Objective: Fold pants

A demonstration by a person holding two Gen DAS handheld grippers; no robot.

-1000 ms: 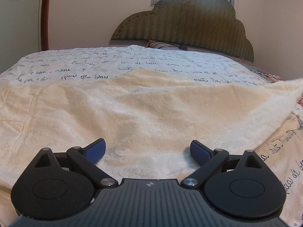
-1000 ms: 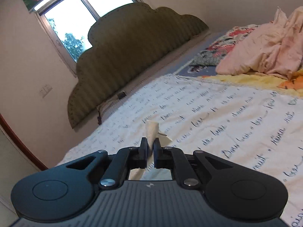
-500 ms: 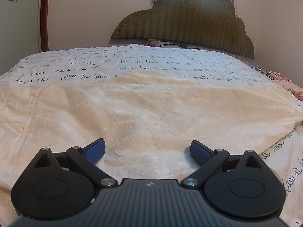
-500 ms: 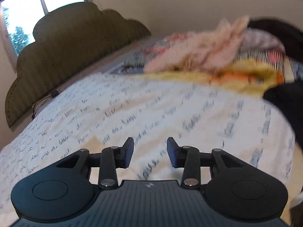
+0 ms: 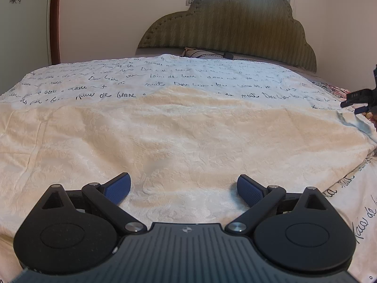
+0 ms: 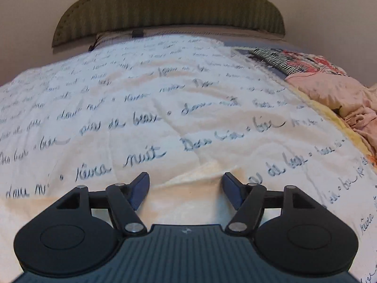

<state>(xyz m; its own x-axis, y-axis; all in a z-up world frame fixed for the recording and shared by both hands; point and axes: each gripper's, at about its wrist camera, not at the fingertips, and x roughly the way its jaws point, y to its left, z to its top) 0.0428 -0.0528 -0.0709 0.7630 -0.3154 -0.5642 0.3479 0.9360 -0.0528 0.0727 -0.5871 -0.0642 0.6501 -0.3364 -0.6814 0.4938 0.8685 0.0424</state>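
The right gripper (image 6: 186,188) has its jaws opening, the blue pads wide apart with nothing pinched between them; a cream corner of the pants (image 6: 200,174) lies on the bed in the gap, low in the middle of the right wrist view, free of either pad. The left gripper (image 5: 183,188) also has its jaws spread, both pads hovering just above the cloth at the bottom of its frame and gripping nothing.

Outward from the left jaws, the pants (image 5: 176,136) spread across the whole middle band of the left wrist view as a broad, pale, textured sheet, lying mostly flat on the white bedspread (image 5: 165,80) printed with script. At the far right edge of that frame the right gripper (image 5: 360,103) shows as a small dark shape over the garment's right-hand corner. Behind, at the top of both views, stands the olive headboard (image 5: 235,28); a pile of pink clothes (image 6: 341,99) sits at the right edge of the right wrist view, apart from the work.

By my reading, the step in hand is the release of a corner, with the garment laid out and no fold visibly made yet. The next move probably calls for both jaws to take matching edges, closing on cloth alone and not the bedspread, then carrying one side over the other evenly.
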